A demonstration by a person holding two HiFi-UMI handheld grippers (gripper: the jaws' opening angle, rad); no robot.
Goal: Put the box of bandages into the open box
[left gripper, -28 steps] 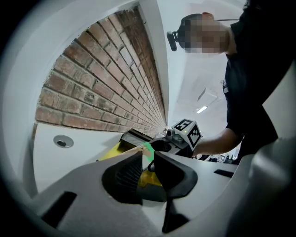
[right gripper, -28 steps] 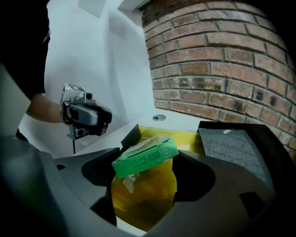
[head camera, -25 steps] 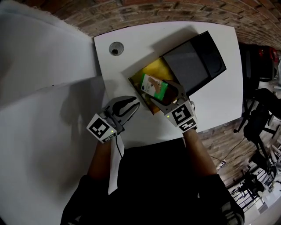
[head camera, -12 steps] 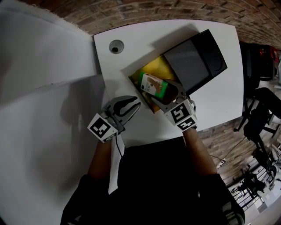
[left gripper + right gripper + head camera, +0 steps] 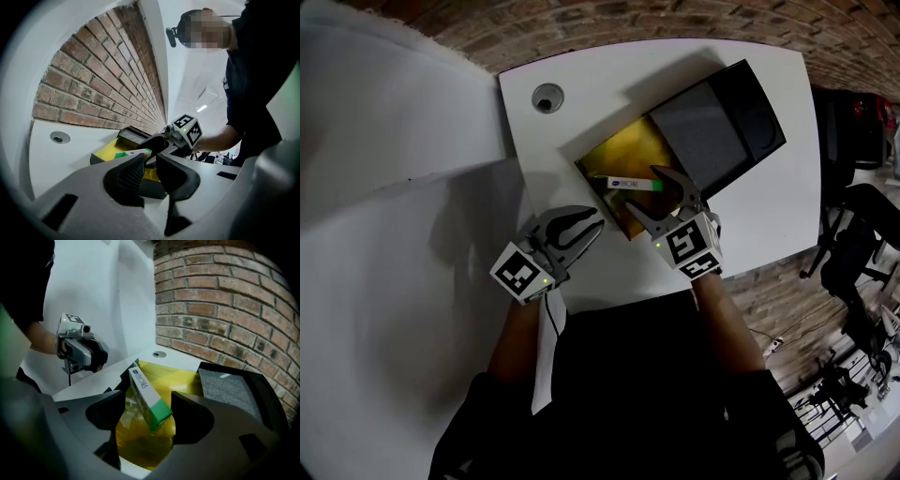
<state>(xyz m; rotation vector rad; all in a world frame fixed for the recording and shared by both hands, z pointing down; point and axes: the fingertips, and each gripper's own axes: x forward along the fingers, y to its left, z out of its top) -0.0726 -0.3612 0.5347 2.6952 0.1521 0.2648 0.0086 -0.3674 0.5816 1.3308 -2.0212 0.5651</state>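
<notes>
The bandage box [image 5: 630,185], white with a green end, stands tilted on its edge inside the open box [image 5: 619,150], over the yellow lining. My right gripper [image 5: 643,187] straddles it. Its jaws are closing, and the bandage box [image 5: 143,387] lies between them with a gap on each side, the pads not pressing it. The right gripper [image 5: 149,401] hovers low over the yellow lining. My left gripper [image 5: 589,221] rests on the table in front of the open box, shut and empty. In the left gripper view [image 5: 150,161] the bandage box [image 5: 133,153] shows just beyond the jaws.
The open box's black lid [image 5: 717,122] with grey padding lies folded back to the far right. A round cable hole [image 5: 548,101] sits in the white table [image 5: 581,84] at the far left. Brick wall lies beyond the table; dark chairs [image 5: 858,234] stand at the right.
The bandage box has turned from lying face-up between the right jaws to edge-on and has sunk into the open box. The left gripper has barely moved.
</notes>
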